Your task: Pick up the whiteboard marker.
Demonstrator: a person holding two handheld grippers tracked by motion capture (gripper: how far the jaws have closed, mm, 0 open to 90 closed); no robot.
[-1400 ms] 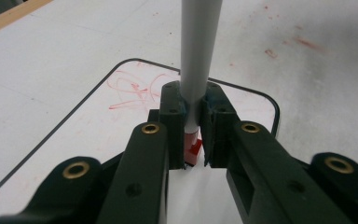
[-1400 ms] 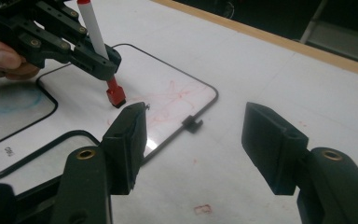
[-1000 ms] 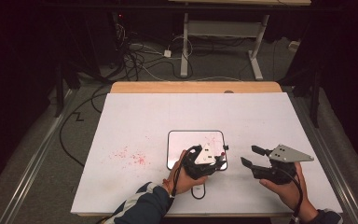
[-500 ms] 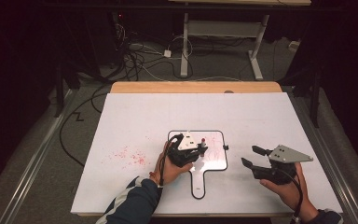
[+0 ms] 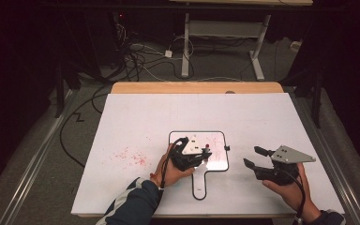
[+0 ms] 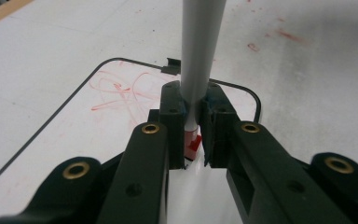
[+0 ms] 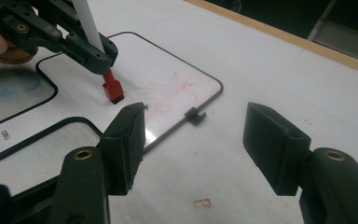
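A: Item one, marker (image 6: 200, 56): we log it clenched upright in the left tool (image 5: 198, 157), red end over the small whiteboard (image 5: 219, 164). Light, stiff, slick barrel; we grip low.

B: Right tool (image 5: 251, 158) released, apart on the worktop (image 5: 136, 117). Red scribbles only; the tiny print we can't read.

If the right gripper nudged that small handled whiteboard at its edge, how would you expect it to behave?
The whiteboard looks thin and flat, so it would probably slide on the smooth white table rather than tip. Likely light and stiff. The marker held by the left gripper over it might steady it if pressed down.
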